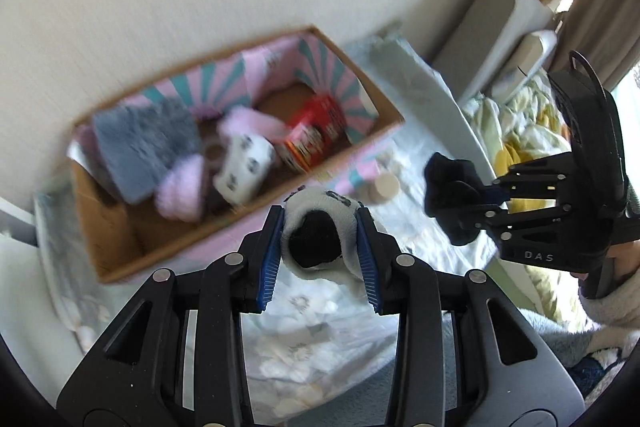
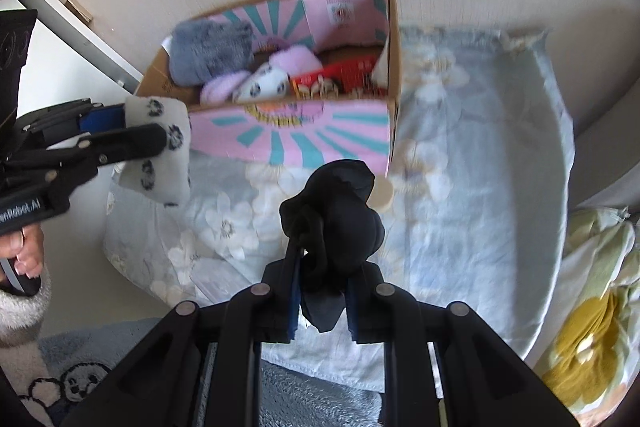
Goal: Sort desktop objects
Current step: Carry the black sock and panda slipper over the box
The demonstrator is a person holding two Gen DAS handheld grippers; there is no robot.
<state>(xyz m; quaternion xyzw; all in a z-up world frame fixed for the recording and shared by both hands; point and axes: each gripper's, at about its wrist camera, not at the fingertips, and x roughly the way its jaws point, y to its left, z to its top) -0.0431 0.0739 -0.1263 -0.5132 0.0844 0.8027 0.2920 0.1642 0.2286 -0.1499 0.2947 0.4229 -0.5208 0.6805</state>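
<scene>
My left gripper (image 1: 320, 227) is shut on a white sock with dark paw prints (image 1: 320, 239), held above the table in front of the box; it also shows in the right wrist view (image 2: 160, 151). My right gripper (image 2: 322, 259) is shut on a bundled black sock (image 2: 336, 215), held above the cloth just in front of the box; it shows at the right of the left wrist view (image 1: 452, 199). An open cardboard box (image 2: 288, 135) with pink and teal print holds a grey fluffy cloth (image 2: 210, 53), pink fluffy socks (image 2: 292, 61), a paw-print sock (image 2: 264, 85) and a red packet (image 2: 344, 73).
A pale blue floral cloth (image 2: 480, 155) covers the round table. A small beige round lid (image 2: 382, 195) lies by the box's front right corner. The wall is right behind the box. Bedding (image 2: 592, 307) lies to the right, a grey rug (image 2: 80, 367) below.
</scene>
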